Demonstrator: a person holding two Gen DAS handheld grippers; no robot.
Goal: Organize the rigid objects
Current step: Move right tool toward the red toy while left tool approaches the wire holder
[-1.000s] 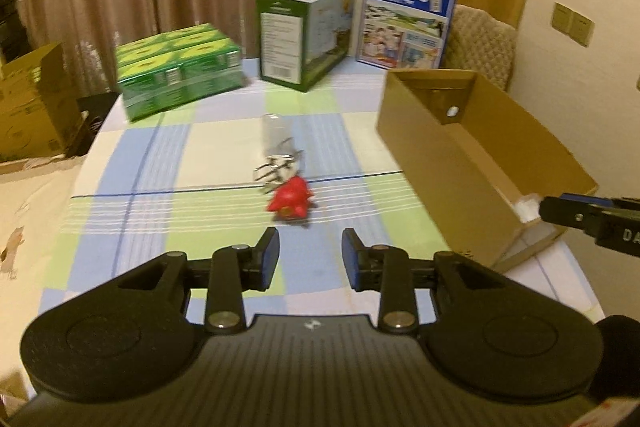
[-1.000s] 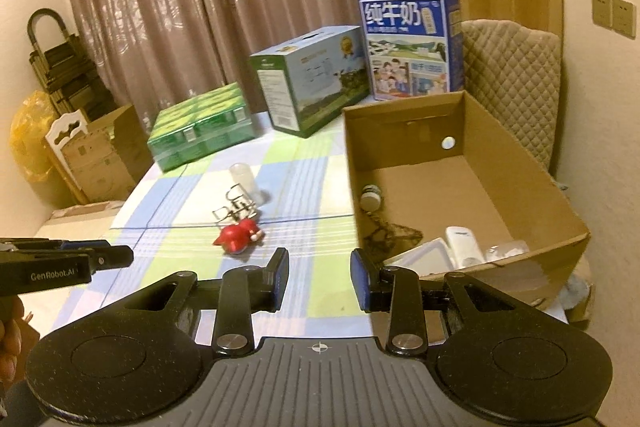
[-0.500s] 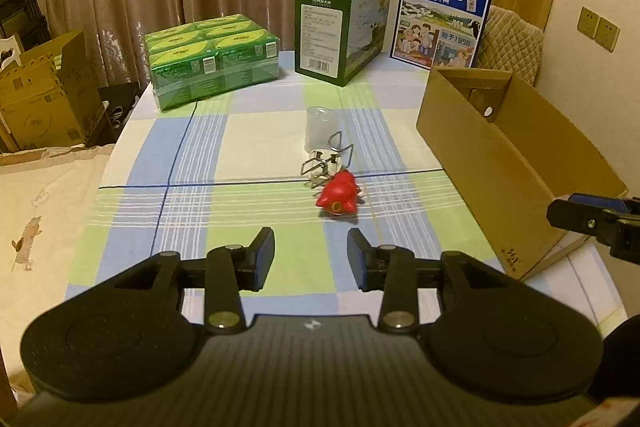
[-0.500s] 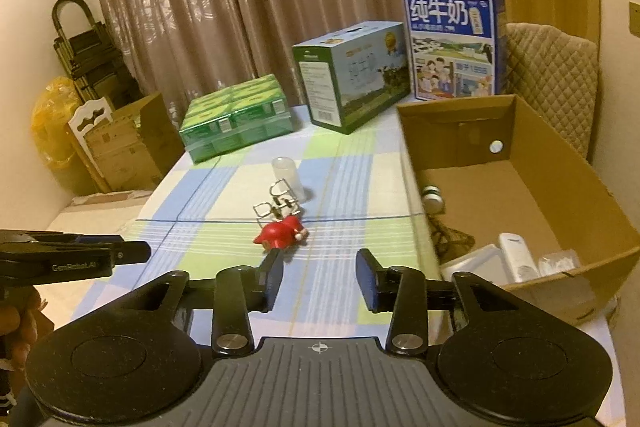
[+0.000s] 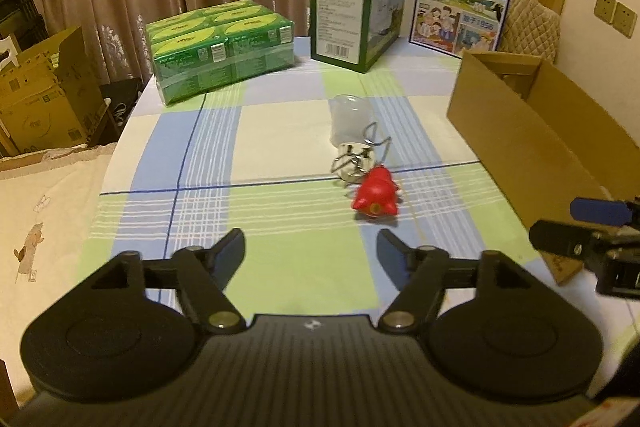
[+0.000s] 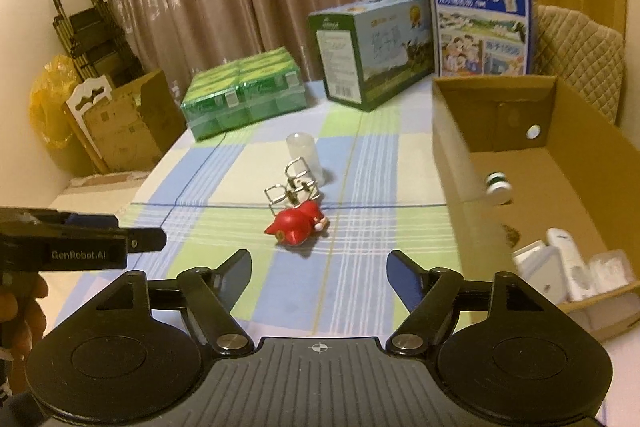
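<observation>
Both claws, the left gripper (image 5: 311,245) and the right gripper (image 6: 319,267), are opening with nothing between them. Ahead on the checked tablecloth (image 6: 360,167) lies a red toy (image 6: 298,223), touching a wire piece (image 6: 294,187) and a clear cup (image 6: 306,157). The cardboard box (image 6: 452,163) holds white items, perhaps chargers.

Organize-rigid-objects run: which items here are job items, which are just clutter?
Job:
red toy
wire piece
clear cup
open carton with sorted items inside
left gripper and right gripper, jaws opening, nothing between them

Lying about:
green pack
green box
milk box
floor boxes
</observation>
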